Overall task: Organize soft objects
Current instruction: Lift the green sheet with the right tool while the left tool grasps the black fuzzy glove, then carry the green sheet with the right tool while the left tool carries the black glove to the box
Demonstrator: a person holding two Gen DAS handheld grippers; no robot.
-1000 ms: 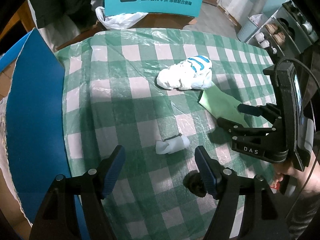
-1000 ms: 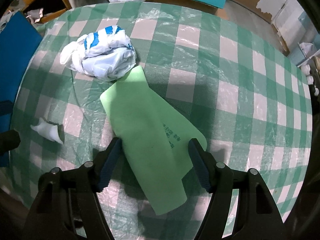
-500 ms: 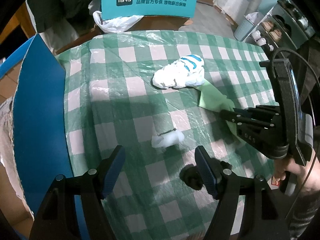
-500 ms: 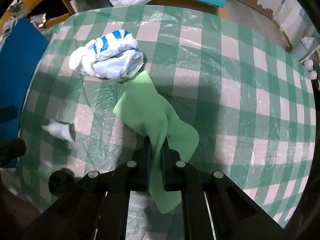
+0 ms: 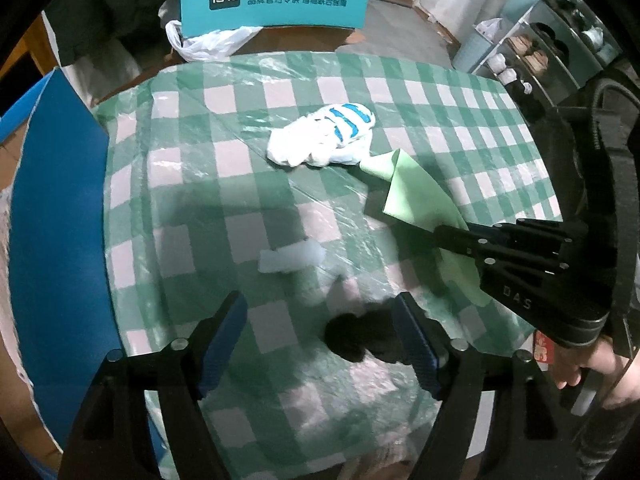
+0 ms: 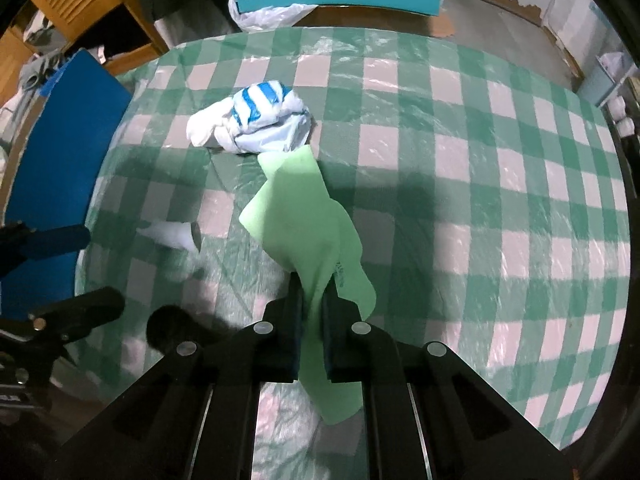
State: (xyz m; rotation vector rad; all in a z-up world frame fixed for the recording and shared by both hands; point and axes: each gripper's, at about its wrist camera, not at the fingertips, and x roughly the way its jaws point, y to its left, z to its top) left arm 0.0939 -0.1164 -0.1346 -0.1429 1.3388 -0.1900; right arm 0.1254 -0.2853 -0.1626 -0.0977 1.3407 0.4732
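Right gripper (image 6: 311, 300): jaws pressed together, pinching the green cloth (image 6: 298, 216) near its middle. The cloth is creased at the pinch; its far end lies on the checked tablecloth (image 6: 480, 184), touching the white-and-blue bundle (image 6: 256, 120). Its near end hangs below the jaws.

Left gripper (image 5: 320, 328): jaws spread wide, holding nothing, above the tablecloth. A small white wad (image 5: 290, 260) lies beyond its fingertips, apart from the bundle (image 5: 322, 140) and cloth (image 5: 416, 196).
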